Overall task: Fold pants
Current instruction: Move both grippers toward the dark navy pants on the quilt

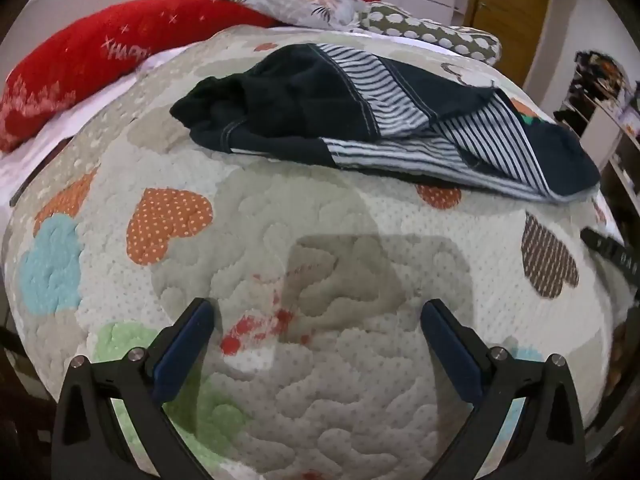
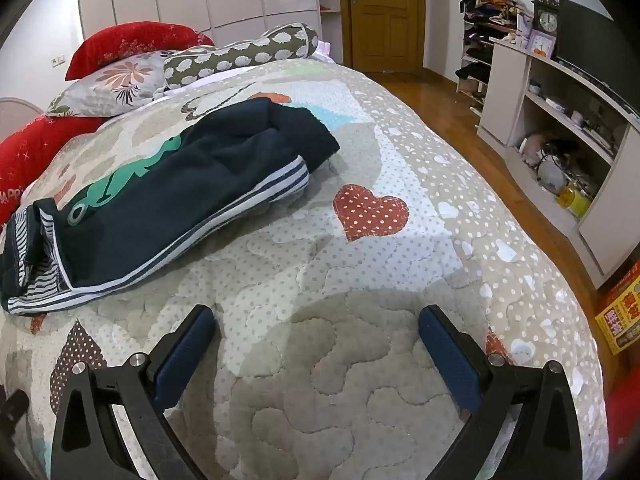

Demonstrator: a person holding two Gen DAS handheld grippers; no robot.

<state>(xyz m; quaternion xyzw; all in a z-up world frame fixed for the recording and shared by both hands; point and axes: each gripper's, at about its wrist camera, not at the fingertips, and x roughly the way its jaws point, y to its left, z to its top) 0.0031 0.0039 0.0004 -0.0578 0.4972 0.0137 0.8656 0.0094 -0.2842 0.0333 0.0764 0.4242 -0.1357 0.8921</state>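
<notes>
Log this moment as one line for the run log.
stage: pre-grasp | pants: rumpled heap on quilt, unfolded | left gripper: open, empty, short of pants | right gripper: open, empty, over quilt

We see the pants (image 1: 360,120) lying in a loose, rumpled heap on the bed — dark navy fabric with white-and-navy striped panels and white stitching along the seams. In the left wrist view one end is bunched and dark, the other spreads flat with striped edging. From the right wrist view the pants (image 2: 192,196) show a green print on the navy — nothing is touching them.
</notes>
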